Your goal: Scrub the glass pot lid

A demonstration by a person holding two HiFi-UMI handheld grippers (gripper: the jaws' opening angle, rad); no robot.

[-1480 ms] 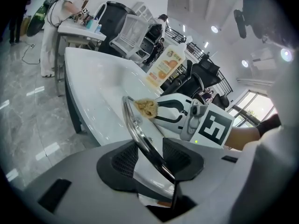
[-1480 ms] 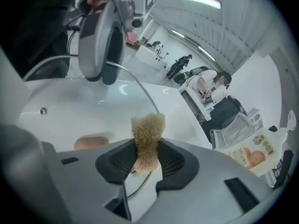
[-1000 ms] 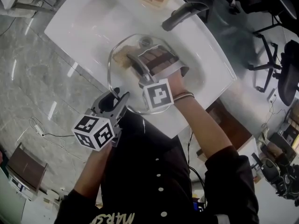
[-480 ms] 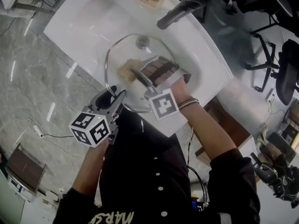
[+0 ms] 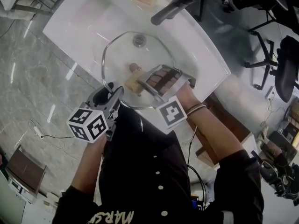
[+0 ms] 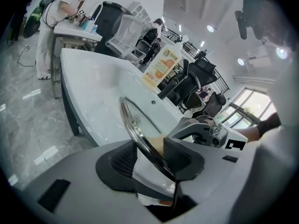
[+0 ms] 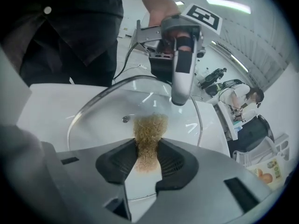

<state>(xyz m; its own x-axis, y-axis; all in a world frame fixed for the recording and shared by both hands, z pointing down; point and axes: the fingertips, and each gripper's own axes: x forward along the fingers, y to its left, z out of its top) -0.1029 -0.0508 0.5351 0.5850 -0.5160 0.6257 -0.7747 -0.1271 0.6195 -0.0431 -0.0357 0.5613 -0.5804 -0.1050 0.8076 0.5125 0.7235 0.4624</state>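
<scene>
Pinching a tan fibrous scrubbing pad (image 7: 148,125) between narrow jaws, the right gripper (image 7: 146,149) presses it onto the round clear glass pot lid (image 7: 100,113) just ahead of its fingertips. The left gripper (image 6: 152,154) clamps that lid's steel rim, holding it tilted over the white sink basin (image 5: 79,22) beneath. Scrubbing looks mid-course: no suds show, and I can't tell how much glass is clean, so more strokes and a rinse seem left. Since a second ago the pad has slid across the glass toward the left gripper, which stayed put.
</scene>
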